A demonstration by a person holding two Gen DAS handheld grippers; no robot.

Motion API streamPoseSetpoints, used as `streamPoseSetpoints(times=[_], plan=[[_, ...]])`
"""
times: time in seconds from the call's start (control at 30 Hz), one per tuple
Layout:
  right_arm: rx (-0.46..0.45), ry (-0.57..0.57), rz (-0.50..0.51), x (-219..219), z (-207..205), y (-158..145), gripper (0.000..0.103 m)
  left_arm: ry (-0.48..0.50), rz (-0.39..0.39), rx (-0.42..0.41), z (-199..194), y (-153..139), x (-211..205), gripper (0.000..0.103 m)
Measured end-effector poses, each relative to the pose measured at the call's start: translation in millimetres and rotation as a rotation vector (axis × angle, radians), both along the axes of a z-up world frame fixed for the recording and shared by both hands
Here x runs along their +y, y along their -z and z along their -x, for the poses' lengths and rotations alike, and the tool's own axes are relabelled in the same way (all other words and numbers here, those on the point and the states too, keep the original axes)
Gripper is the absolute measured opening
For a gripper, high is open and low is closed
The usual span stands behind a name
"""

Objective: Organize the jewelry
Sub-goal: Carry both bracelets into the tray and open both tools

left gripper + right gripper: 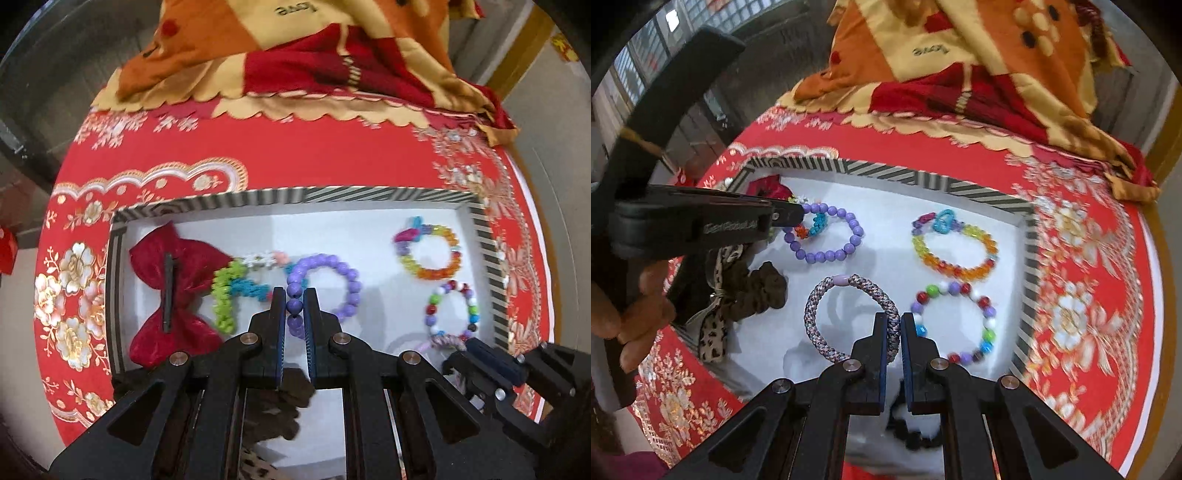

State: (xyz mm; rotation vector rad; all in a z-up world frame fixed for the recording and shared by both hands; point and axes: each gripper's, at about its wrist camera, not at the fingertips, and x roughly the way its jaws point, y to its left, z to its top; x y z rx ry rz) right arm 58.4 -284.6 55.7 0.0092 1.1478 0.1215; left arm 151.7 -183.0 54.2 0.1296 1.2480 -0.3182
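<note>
Left wrist: left hand-held gripper point(294, 301) pinches purple bead bracelet point(325, 286); right hand-held gripper point(894, 325) pinches braided hair tie point(849, 317), likely placing both in the striped tray point(369, 194).

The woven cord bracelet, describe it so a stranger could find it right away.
Look in the striped-edged tray on the red tablecloth. The woven cord bracelet sits near its front, pinched in the right gripper. Unlike its beaded neighbours, it is a smooth speckled braid.

The left gripper point(294, 295) hides part of the purple bead bracelet point(332, 284) and a dark scrunchie point(291, 406) nearer in. Far off, the orange blanket point(295, 48) is cut by the top edge. The red cloth's point(1089, 258) right-hand pattern blurs.
</note>
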Motion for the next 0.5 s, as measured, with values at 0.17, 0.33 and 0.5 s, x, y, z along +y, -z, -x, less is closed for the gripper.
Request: streamPoseSetpoints(times=[0.17,0.33,0.5], plan=[[0.045,-0.029,0.012,8,-17,19,0.007,-0.032,0.000,0.006,-4,4,8,0.008],[0.055,-0.018,0.038,8,-23,29,0.007,-0.057,-0.018,-0.016,-2,3,14,0.021],[0.052,-0.001,0.007,7,-22,27,0.012,-0.091,0.013,-0.012,5,1,22,0.052]])
